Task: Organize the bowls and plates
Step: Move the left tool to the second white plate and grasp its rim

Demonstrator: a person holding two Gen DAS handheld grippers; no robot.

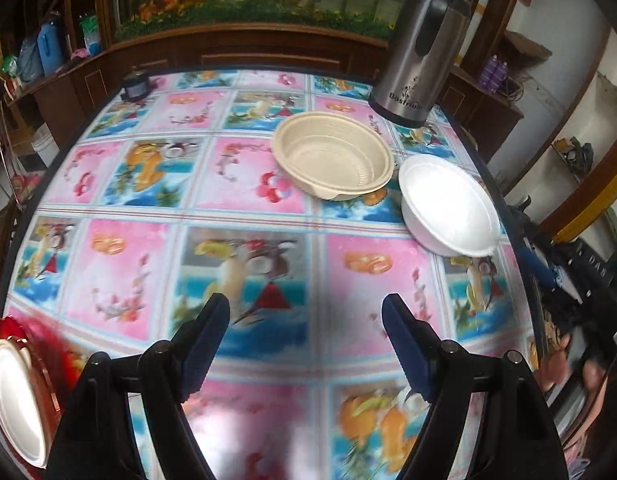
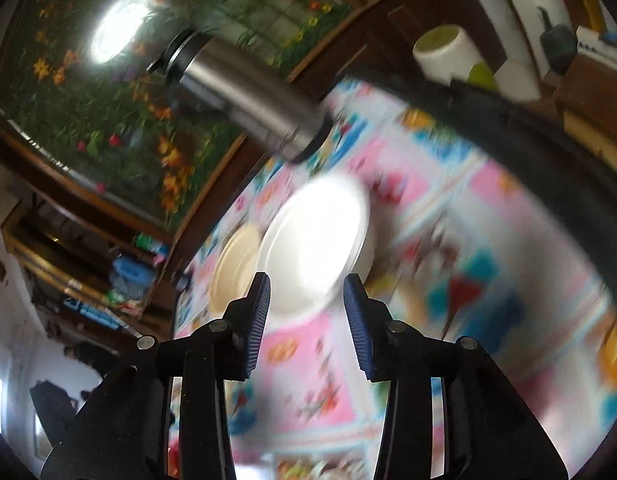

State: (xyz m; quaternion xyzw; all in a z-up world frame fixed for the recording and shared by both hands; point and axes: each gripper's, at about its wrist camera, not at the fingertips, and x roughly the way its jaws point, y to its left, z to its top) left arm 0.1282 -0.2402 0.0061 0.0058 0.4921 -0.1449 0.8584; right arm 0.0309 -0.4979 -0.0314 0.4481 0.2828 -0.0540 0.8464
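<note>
Two round bowls sit on the far right part of the table point(image 1: 248, 220), which is covered by a glossy cloth printed with pink and blue fruit-and-flower squares: a beige moulded plastic bowl point(image 1: 332, 156) with a small tab on its rim, and just beside it, nearer the table's right edge, a white foam bowl point(image 1: 448, 206). Whether their rims touch is hard to judge from the left wrist view. Behind the beige bowl stands a tall brushed-steel thermos jug with a black lid and base point(image 1: 422, 48), close to the table's back edge. At the lower left edge of that view lies a white round plate point(image 1: 12, 396) resting on a red-rimmed plate or tray that is mostly cut off. The left claw point(image 1: 306, 340) hovers over bare cloth well short of the bowls, its two blue ribbed fingers point(image 1: 206, 344) spread wide with nothing between them. The right wrist view is tilted and heavily blurred; there the right claw point(image 2: 306, 312) is also parted and empty, its blue pads point(image 2: 258, 320) framing the near rim of the white foam bowl point(image 2: 316, 248), though it seems not to touch it. The beige bowl point(image 2: 232, 268) shows to the left of the white one, and the steel jug point(image 2: 248, 96) lies beyond them.
</note>
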